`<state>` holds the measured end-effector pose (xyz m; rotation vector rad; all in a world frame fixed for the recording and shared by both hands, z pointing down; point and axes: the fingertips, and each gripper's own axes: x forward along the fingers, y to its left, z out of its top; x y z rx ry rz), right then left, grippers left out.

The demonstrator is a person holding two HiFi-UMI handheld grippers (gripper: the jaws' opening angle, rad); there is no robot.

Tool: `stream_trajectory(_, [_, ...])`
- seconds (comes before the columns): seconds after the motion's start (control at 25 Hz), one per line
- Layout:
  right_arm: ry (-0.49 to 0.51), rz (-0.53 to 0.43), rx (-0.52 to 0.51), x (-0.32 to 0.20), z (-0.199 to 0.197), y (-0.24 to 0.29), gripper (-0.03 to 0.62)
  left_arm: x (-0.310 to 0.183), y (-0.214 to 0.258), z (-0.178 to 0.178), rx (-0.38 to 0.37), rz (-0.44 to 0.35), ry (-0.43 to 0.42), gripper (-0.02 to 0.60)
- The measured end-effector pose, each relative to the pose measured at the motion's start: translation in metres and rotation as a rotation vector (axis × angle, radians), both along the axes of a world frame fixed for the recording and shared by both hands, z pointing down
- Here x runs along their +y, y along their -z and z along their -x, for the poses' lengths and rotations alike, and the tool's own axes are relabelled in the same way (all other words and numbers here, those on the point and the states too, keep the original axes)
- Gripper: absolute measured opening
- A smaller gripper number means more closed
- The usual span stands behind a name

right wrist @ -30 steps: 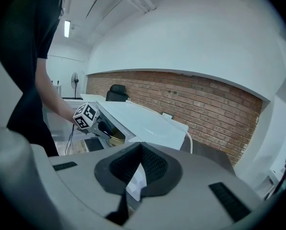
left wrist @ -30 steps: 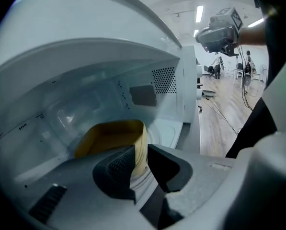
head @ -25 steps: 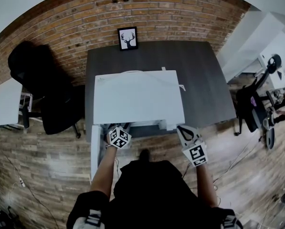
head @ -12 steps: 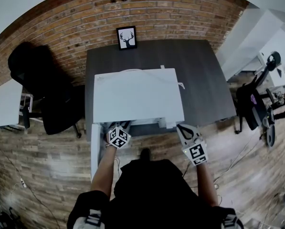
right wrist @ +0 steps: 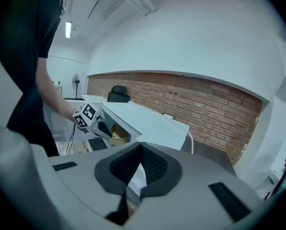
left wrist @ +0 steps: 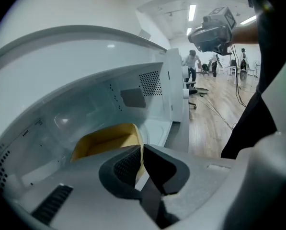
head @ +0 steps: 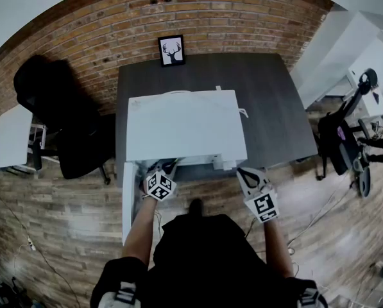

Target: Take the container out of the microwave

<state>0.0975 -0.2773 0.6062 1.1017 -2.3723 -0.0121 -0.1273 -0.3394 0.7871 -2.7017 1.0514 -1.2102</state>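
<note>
Left claw [left wrist: 142, 163], inside the open microwave [head: 186, 127], is closed on the near wall of the yellow container [left wrist: 104, 140], which sits on the oven floor. Right claw [right wrist: 141, 162], jaws together and empty, hovers at the tabletop's [head: 271, 108] near edge, right of the microwave's front.

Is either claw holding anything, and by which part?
The left claw pinches the yellow container by one side wall at the rim, inside the microwave. The right claw is shut, empty.
</note>
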Motion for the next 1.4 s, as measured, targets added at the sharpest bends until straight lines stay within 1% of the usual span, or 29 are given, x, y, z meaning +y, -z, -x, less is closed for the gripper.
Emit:
stream_trajectory(0.32, [0.011,0.003,-0.016,0.011,-0.001,0.001,0.000,0.015,0.005,-0.004,0.021,0.009,0.002,0.020])
stream_trajectory(0.8, [0.049,-0.002,-0.019,0.032,-0.001,0.006,0.000,0.047,0.013,-0.007,0.020,0.014,0.018,0.017])
stream_trajectory(1.24, [0.069,-0.008,-0.023,0.050,0.003,0.015,0.000,0.075,0.022,-0.013,0.018,0.019,0.002,0.017])
stream_trajectory(1.4, [0.077,-0.009,-0.028,0.058,0.003,0.016,0.000,0.087,0.024,-0.018,0.016,0.022,-0.017,0.017])
